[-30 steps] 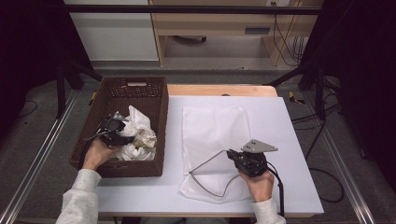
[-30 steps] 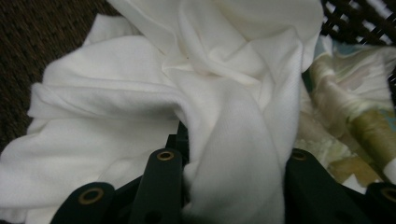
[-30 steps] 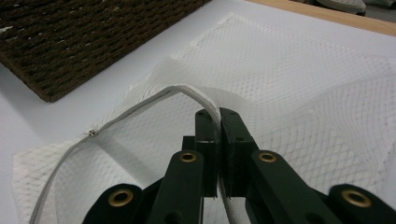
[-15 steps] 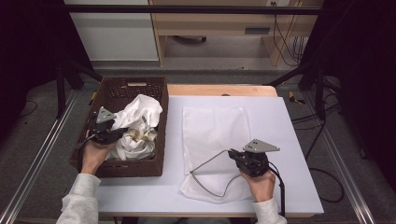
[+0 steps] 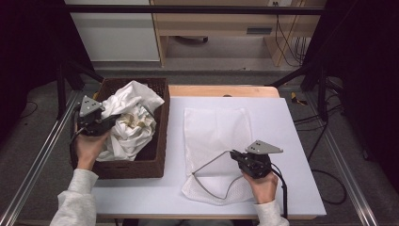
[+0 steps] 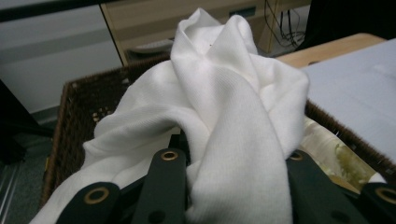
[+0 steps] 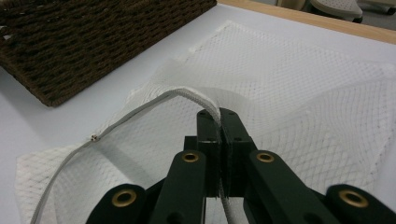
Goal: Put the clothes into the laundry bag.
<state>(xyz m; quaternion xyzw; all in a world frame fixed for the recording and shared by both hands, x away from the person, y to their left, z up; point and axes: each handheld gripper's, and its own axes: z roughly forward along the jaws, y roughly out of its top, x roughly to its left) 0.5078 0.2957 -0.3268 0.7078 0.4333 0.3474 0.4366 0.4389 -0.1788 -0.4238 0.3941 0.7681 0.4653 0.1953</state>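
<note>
A white cloth [image 5: 134, 101] rises in a bunch out of the brown wicker basket [image 5: 160, 136] at the table's left. My left gripper [image 5: 110, 123] is shut on a fold of it and holds it above the basket. In the left gripper view the cloth [image 6: 224, 102] drapes between and over the two black jaws [image 6: 233, 182]. A white mesh bag [image 5: 214, 127] lies flat on the table's middle. My right gripper [image 5: 234, 154] is shut on the bag's zipper edge [image 7: 187, 95], holding that edge raised at the bag's near end. Its jaws [image 7: 219, 122] stand pressed together.
A yellowish patterned cloth [image 5: 137, 123] lies in the basket under the white one. The basket's wall [image 7: 93, 42] stands just left of the mesh bag [image 7: 303, 88]. Beyond the table's wooden far edge [image 5: 221, 90] stand shelves and cables.
My left gripper has risen and moved left with the white cloth, drawing it up out of the basket. The right gripper has kept still on the bag's edge.
</note>
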